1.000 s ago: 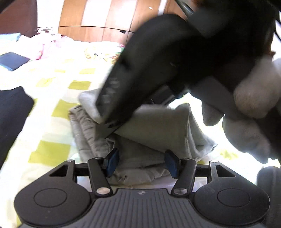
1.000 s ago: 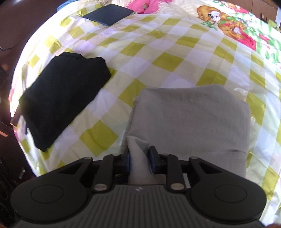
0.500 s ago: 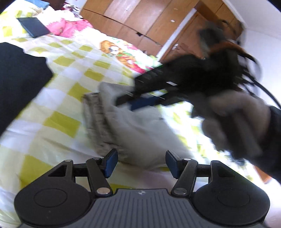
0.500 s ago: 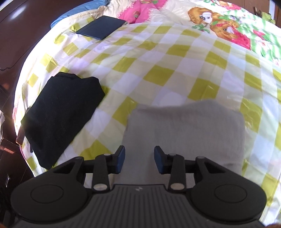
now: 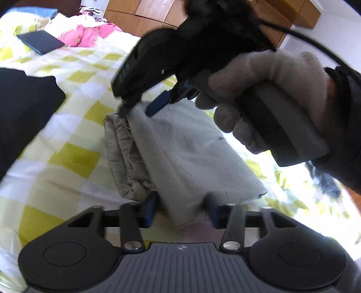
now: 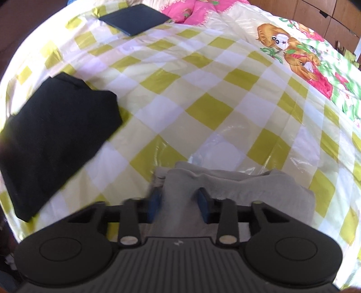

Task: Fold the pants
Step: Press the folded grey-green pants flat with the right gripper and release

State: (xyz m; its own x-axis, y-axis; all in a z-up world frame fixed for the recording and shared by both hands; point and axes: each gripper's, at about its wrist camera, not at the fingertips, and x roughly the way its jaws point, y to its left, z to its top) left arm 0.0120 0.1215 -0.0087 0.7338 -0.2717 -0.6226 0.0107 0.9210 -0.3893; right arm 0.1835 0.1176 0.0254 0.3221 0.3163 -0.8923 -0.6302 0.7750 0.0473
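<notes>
Both pairs of fingers stand wide, gripping nothing. The left gripper (image 5: 181,208) straddles the near end of the folded grey pants (image 5: 180,153), the right gripper (image 6: 179,204) the far end, possibly touching cloth. The pants lie on the checked bedspread (image 6: 203,108): soft, light, limp, best pinched through all layers at an edge. A folded black garment (image 6: 56,135) lies beside them, a dark book (image 6: 134,19) well apart.

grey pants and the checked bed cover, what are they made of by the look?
Grey pants: soft matte knit or woven cloth, probably cotton; fine surface texture and limp folds. Checked bed cover: looks like glossy plastic sheeting or coated cloth; bright glare patches and crinkled shine.
</notes>
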